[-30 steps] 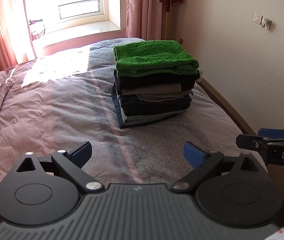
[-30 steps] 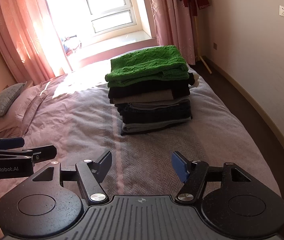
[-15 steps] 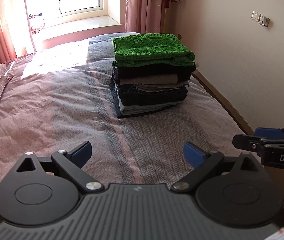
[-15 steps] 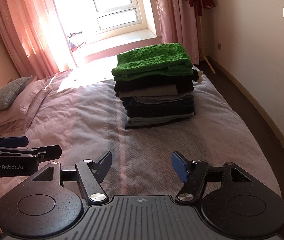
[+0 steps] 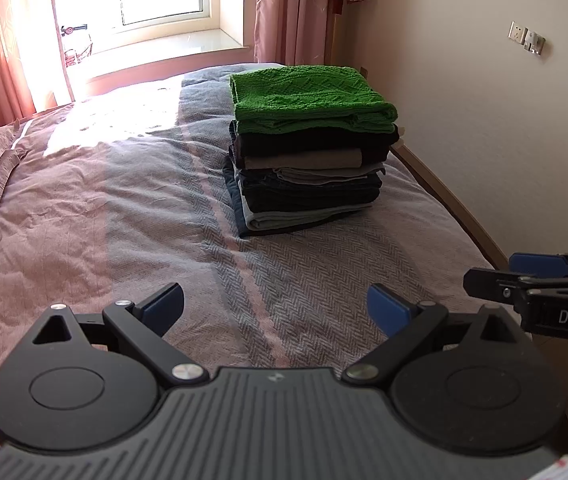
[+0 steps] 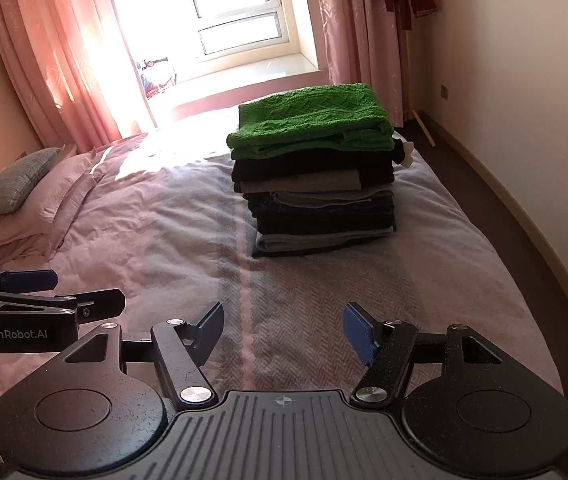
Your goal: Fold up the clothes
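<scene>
Both tools empty — my left gripper [image 5: 275, 306] and right gripper [image 6: 283, 330] hang over the near end of the bed [image 5: 84, 216], fingers spread wide, well short of the clothes. The stack [image 5: 308, 164] sits toward the bed's far right edge, green sweater [image 5: 308, 98] on top. Judging by the knit: soft, light, floppy — best pinched at a folded edge or corner, both sides together.

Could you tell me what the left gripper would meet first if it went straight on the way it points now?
Probably the bedspread, just short of the stack of folded clothes; depth is uncertain.
</scene>
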Demonstrator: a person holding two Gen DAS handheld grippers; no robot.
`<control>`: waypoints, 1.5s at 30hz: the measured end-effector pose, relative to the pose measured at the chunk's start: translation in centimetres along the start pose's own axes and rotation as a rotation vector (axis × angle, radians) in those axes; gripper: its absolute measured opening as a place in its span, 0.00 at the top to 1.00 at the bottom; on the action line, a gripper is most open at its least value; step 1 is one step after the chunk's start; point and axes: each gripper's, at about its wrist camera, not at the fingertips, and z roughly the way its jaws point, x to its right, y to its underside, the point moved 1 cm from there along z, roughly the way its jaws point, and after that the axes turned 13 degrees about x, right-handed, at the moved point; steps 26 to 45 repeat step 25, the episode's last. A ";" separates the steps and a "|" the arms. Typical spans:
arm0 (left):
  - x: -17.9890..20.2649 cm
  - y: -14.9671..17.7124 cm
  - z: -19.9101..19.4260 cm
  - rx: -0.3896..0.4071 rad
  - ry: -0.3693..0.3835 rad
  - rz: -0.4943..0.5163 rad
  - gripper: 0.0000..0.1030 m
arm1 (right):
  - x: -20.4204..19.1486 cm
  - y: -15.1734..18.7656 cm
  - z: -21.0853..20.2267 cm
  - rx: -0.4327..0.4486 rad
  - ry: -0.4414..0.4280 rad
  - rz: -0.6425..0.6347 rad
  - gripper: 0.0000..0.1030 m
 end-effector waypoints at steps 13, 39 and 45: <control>0.0 -0.1 1.5 -0.026 0.006 0.006 0.06 | 0.5 -0.1 1.2 -0.023 0.000 0.007 0.39; 0.6 -1.0 3.3 -0.035 0.010 0.010 0.06 | 1.6 -1.0 2.9 -0.040 -0.002 -0.002 0.39; 0.6 -1.0 3.3 -0.035 0.010 0.010 0.06 | 1.6 -1.0 2.9 -0.040 -0.002 -0.002 0.39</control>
